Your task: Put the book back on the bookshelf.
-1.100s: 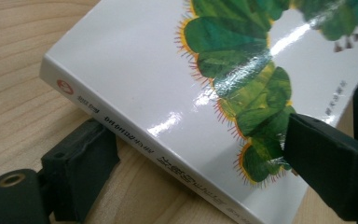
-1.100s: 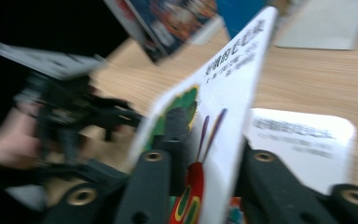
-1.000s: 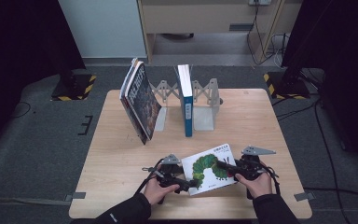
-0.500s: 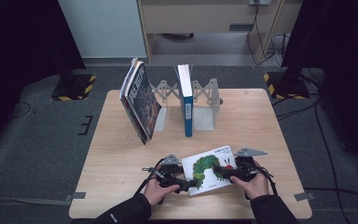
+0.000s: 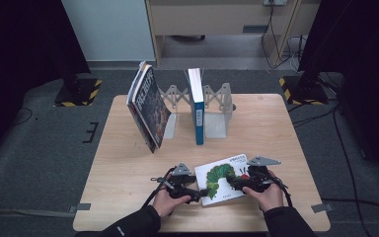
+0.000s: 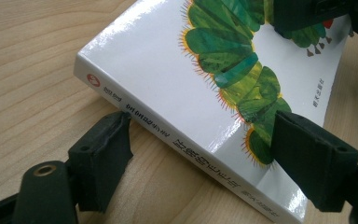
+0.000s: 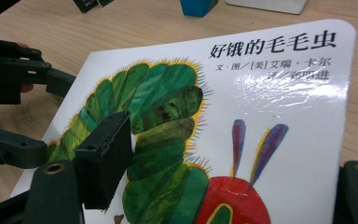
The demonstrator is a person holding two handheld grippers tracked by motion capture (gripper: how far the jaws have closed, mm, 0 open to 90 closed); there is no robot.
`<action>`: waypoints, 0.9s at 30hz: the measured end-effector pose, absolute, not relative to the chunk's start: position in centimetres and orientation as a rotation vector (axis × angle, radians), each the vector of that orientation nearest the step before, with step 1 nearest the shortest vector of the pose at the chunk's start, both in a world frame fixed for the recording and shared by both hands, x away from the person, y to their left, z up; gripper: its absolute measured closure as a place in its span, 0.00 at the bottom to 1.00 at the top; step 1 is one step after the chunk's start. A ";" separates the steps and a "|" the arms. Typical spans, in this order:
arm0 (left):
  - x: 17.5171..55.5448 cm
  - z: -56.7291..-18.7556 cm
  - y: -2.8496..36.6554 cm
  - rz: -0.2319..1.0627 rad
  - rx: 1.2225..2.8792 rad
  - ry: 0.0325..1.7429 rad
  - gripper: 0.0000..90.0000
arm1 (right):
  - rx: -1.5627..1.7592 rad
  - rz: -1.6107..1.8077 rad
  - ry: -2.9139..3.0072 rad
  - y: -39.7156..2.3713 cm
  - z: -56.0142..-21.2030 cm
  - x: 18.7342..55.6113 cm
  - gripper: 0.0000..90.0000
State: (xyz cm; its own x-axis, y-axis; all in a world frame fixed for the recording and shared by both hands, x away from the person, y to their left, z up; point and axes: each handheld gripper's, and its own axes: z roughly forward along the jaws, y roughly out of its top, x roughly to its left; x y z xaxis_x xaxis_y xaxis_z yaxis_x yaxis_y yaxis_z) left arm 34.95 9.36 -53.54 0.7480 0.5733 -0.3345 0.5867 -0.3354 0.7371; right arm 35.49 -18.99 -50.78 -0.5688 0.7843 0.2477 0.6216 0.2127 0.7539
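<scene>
While the caterpillar book [image 5: 223, 178] lies flat at the table's [image 5: 128, 168] 6 o'clock edge, my left gripper [image 5: 201, 193] straddles its spine corner at the book's 8 o'clock, jaws closing in but not pinching, I think. My right gripper [image 5: 233, 181], at the book's 3 o'clock, has just opened over the cover, gripping nothing. To stand it in the rack [image 5: 217, 106] at 12, I'd seat both jaws deep before lifting.
</scene>
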 end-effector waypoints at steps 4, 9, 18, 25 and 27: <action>35.0 -53.5 9.3 -0.022 2.015 0.880 0.21 | 1.356 1.259 2.319 -18.8 -51.2 35.6 0.26; 35.1 -53.4 9.5 -0.026 2.015 0.896 0.19 | 1.348 1.272 2.327 -18.6 -51.2 35.5 0.26; 35.6 -53.5 10.3 -0.053 1.970 0.933 0.18 | 1.334 1.306 2.352 -18.1 -51.5 35.5 0.26; 35.5 -53.5 10.4 -0.047 1.973 0.940 0.21 | 1.355 1.311 2.341 -18.0 -51.8 35.7 0.22; 35.5 -53.5 10.4 -0.058 1.976 0.936 0.21 | 1.360 1.311 2.327 -17.8 -51.9 35.7 0.18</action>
